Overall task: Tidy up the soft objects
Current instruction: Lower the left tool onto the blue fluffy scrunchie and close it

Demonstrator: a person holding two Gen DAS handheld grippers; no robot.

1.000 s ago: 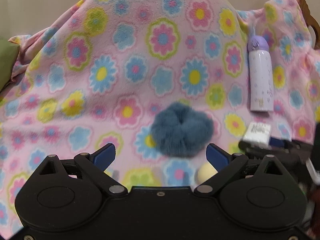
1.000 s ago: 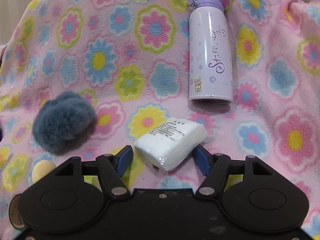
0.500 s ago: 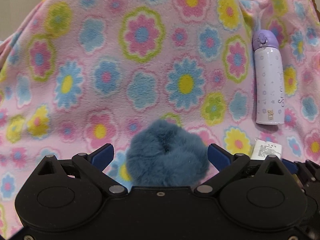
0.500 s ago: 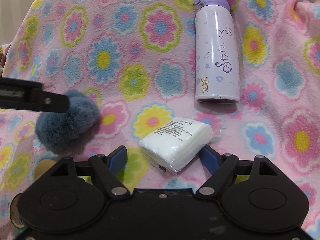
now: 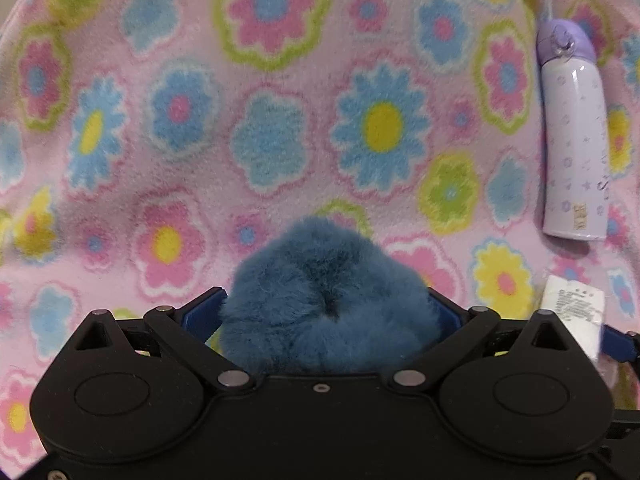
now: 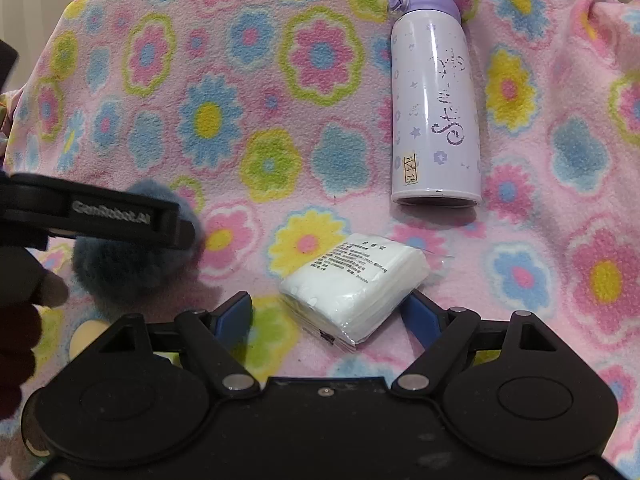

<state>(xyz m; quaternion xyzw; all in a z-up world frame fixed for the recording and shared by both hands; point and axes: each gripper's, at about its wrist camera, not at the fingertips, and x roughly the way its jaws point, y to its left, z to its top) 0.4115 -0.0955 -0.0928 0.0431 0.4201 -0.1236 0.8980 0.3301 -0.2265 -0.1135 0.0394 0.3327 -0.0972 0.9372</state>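
- Blue fuzzy scrunchie (image 5: 326, 300): I'm bracketing it with my left gripper (image 5: 324, 312), jaws wide, not yet squeezing.
- Right gripper (image 6: 326, 312) is straddling the tissue pack (image 6: 354, 288), jaws spread; closing comes next, I judge.

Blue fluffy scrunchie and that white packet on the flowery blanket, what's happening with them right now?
A person works two handheld grippers over the floral fleece blanket. The left gripper straddles the blue fluffy scrunchie, jaws open around it. The right gripper is open around the white tissue packet, not yet squeezing. A purple bottle lies beyond.

Fluffy scrunchie (image 5: 326, 300), fleecy blanket (image 5: 280, 152), seemingly glossy bottle (image 6: 436, 112)
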